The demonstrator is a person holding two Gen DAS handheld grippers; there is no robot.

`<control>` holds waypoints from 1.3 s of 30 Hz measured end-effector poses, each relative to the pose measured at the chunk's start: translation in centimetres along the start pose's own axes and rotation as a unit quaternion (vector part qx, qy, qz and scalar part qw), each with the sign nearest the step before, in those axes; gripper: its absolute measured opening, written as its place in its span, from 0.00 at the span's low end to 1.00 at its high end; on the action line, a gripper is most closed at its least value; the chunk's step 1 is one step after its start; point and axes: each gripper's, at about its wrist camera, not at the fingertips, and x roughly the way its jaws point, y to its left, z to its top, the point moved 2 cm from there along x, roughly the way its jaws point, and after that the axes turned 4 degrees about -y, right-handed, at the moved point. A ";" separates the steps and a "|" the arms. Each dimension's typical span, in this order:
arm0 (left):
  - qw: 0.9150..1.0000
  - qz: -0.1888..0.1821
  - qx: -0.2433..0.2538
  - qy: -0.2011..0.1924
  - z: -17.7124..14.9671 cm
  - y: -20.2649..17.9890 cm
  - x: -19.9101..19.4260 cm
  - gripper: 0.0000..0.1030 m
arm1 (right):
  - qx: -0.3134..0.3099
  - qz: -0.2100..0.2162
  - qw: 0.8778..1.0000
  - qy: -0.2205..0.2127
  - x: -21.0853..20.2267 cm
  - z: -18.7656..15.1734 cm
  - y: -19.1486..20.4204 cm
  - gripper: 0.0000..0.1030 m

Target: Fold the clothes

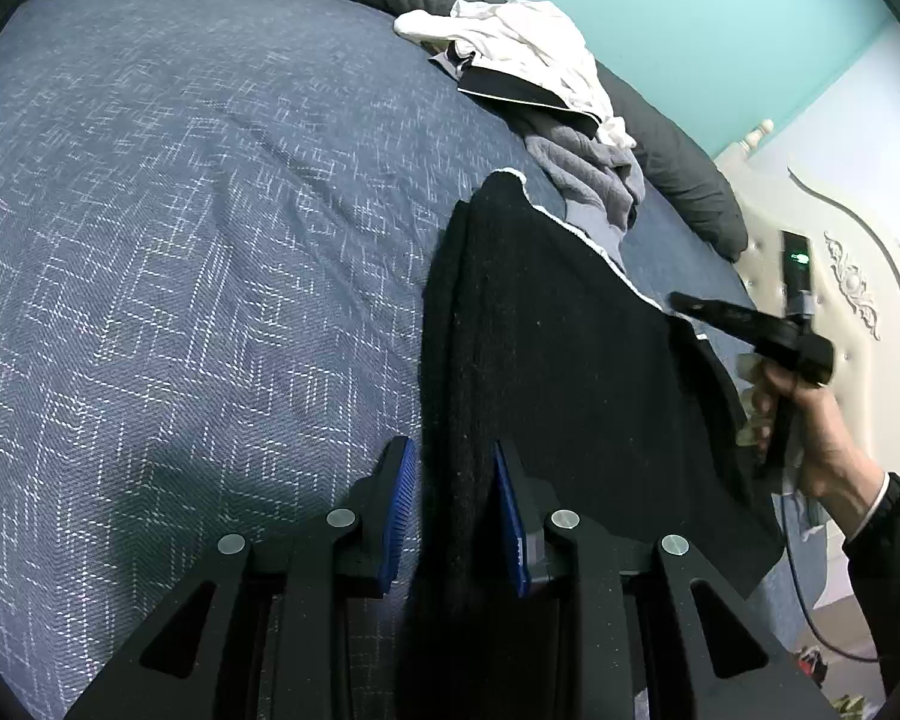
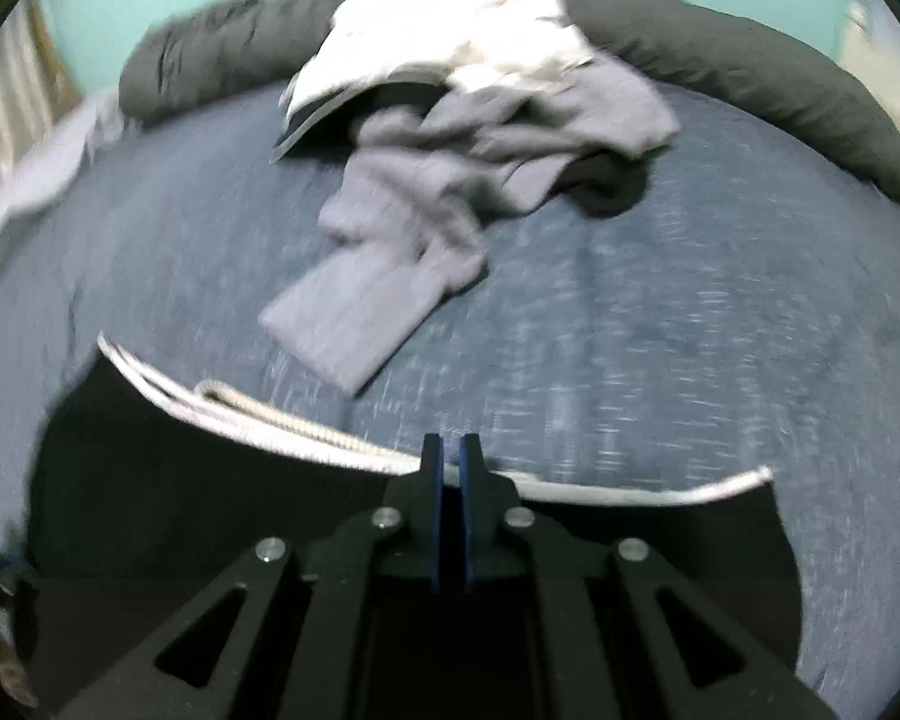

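A black knit garment (image 1: 570,360) with a white-trimmed edge (image 2: 306,438) hangs stretched between my two grippers over the bed. In the left wrist view my left gripper (image 1: 455,480) has its blue pads (image 1: 399,510) closed around a thick fold of the black fabric. My right gripper (image 2: 450,450) is shut on the white trim; from the left wrist view the right gripper (image 1: 681,300) shows at the garment's far edge, held by a person's hand (image 1: 822,438). The right wrist view is blurred.
A blue patterned bed cover (image 1: 180,240) lies under everything. Beyond the garment sits a heap of clothes, a white piece (image 2: 450,18) over a grey one (image 2: 426,204). A dark grey rolled quilt (image 2: 750,72) lines the far side. A cream headboard (image 1: 858,276) stands at right.
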 end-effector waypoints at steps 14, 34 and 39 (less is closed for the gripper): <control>1.000 0.005 -0.001 -0.005 0.1 0.0 -0.7 0.32 | 0.012 0.037 0.997 0.074 -0.9 -4.8 3.0 0.05; 0.999 -0.006 -0.035 -0.026 -1.4 1.9 -4.5 0.37 | 0.052 0.037 0.997 0.036 -9.6 -19.2 8.8 0.05; 0.999 -0.011 -0.038 -0.028 -1.0 2.1 -4.6 0.37 | -0.002 -0.016 1.000 0.015 -7.9 -20.5 10.4 0.03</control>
